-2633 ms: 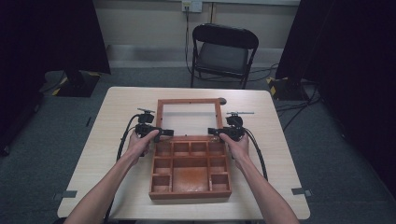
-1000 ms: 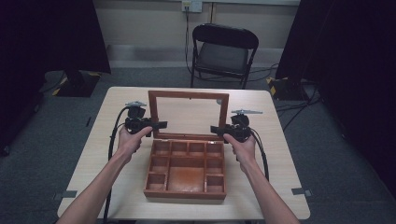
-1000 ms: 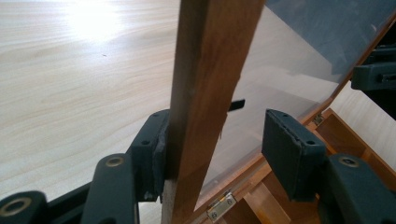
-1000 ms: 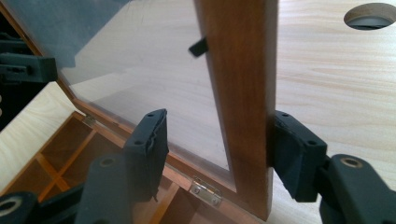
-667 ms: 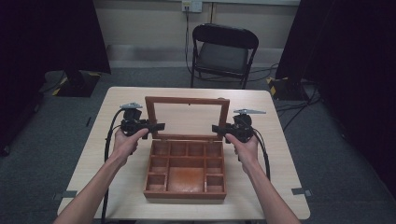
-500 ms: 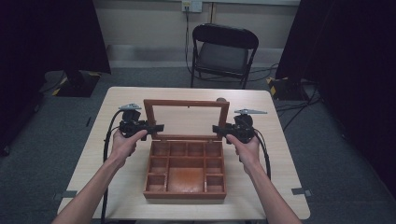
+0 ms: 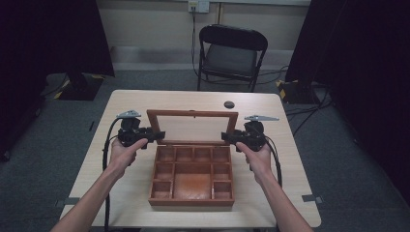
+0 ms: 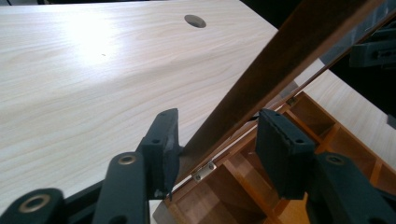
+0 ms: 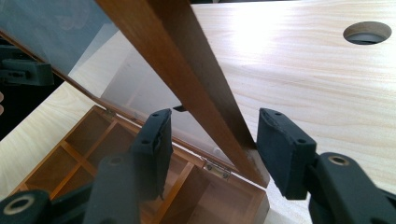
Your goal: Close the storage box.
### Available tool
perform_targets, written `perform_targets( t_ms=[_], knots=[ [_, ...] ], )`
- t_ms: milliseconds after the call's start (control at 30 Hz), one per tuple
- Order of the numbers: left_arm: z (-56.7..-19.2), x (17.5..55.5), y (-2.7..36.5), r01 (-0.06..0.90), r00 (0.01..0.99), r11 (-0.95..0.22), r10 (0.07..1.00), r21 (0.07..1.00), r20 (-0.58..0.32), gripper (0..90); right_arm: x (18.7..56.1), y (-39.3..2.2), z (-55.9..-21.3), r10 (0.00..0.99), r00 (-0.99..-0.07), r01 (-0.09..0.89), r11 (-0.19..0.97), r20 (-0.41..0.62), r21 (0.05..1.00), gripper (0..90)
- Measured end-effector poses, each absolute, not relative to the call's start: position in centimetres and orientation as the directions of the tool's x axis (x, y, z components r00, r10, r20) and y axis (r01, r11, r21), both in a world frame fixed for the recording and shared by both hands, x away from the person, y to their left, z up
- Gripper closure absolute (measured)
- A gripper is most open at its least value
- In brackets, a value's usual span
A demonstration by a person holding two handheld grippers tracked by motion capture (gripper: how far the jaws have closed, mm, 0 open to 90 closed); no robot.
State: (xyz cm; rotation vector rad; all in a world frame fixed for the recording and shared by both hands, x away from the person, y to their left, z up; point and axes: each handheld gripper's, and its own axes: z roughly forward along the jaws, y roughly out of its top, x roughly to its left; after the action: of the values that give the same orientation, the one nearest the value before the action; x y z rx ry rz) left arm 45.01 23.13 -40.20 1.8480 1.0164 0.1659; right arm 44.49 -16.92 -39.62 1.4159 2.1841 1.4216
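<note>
Plainly, risks as they stand:

Box: a reddish-brown wooden box with divided compartments (image 7: pixel 192 175) sits on the pale wood-grain table (image 7: pixel 145 104), near the person's edge, its compartments bare.

Lid: the wooden-framed lid with a clear pane (image 7: pixel 192 126) stands raised on its small brass hinges (image 8: pixel 204 171) at the box's far side, close to upright.

Left claw: the black two-jaw left claw (image 7: pixel 153 136) straddles the lid's left frame rail near the hinge; in the left gripper view (image 8: pixel 215 142) one jaw touches or nearly touches the rail and the other stands off it, so it is released, not clamped.

Right claw: the black two-jaw right claw (image 7: pixel 228 137) brackets the right frame rail the same way; in the right gripper view (image 9: pixel 212 140) there is a gap on both sides, so it too is released.

Risk, lid drop: with neither claw clenched, the lid rests on its own balance; if it is short of its tipping point it could swing down onto the jaws or slam onto the box.

Risk, hinges: uneven pushing, one claw ahead of the other, would likely twist the frame and strain the hinges.

Risk, pane: a jaw tip slipping off the rail could scrape the clear pane.

Risk, box slide: pressure low on the rails, near the hinge line, may shove the box across the table instead of turning the lid.
</note>
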Motion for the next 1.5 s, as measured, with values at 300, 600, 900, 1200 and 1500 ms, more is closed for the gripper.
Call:
perform_targets(
  t_ms=[300,600,900,1200,1500],
  knots=[
    [-40.1,44.0,23.1,0.554,0.648,-0.185,0.708,0.812,-0.281,51.3,43.7,-17.2,-39.5,0.781,-0.528,0.621,0.089,0.332,0.779,43.3],
    [-40.2,43.5,23.0,0.552,0.640,-0.181,0.718,0.814,-0.274,50.7,43.3,-17.4,-39.5,0.778,-0.531,0.623,0.088,0.337,0.777,43.8],
    [-40.5,43.1,23.2,0.563,0.629,-0.189,0.729,0.805,-0.269,39.2,43.0,-17.3,-39.7,0.771,-0.540,0.623,0.096,0.338,0.776,42.4],
    [-41.1,42.5,23.1,0.604,0.601,-0.189,0.746,0.774,-0.287,35.4,42.1,-16.9,-40.2,0.785,-0.525,0.634,0.104,0.328,0.766,40.9],
    [-42.0,43.0,22.1,0.620,0.613,-0.239,0.743,0.747,-0.271,38.7,41.3,-16.7,-40.8,0.801,-0.519,0.626,0.120,0.297,0.771,42.4]
  ],
)
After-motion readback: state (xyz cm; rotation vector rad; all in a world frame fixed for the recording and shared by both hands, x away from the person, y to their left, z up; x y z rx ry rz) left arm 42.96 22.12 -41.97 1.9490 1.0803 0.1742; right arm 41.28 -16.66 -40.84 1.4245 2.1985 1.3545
